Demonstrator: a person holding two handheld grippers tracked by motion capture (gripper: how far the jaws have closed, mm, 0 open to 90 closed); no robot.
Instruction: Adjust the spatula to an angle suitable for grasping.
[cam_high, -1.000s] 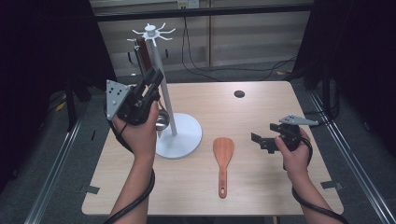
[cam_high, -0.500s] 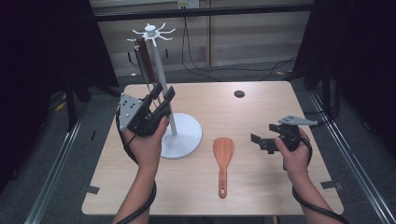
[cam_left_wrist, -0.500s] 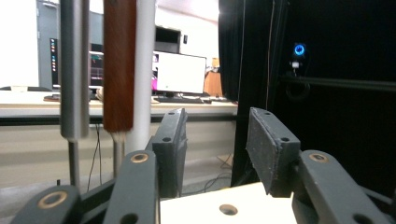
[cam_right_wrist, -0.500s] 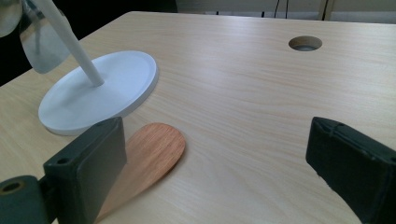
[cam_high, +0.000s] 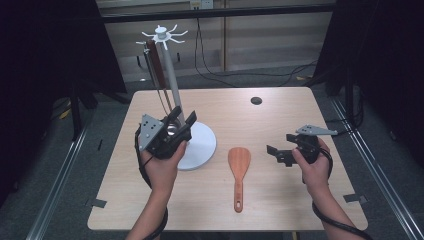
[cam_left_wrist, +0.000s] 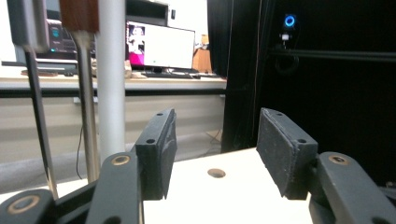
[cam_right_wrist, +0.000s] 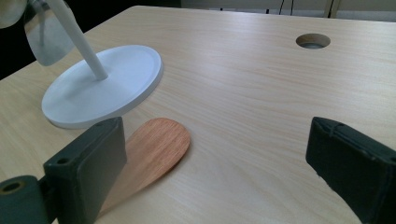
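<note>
Your left gripper (cam_high: 184, 125) sits by the white stand (cam_high: 197, 145), and its jaws have just been opening with nothing between them. Your right gripper (cam_high: 278, 153) (jaws wide, nothing inside) hovers just beside the wooden spatula (cam_high: 239, 167), which lies flat on the table (cam_high: 280, 110).

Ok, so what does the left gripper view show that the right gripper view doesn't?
Left gripper view alone: a lit monitor on a desk behind the table, and a black curtain to the right of it.

Right gripper view alone: the wooden spatula's blade lying flat, and the rack's round white base.

Shared: the rack's white pole, the round hole in the tabletop, and the light wooden table itself.
</note>
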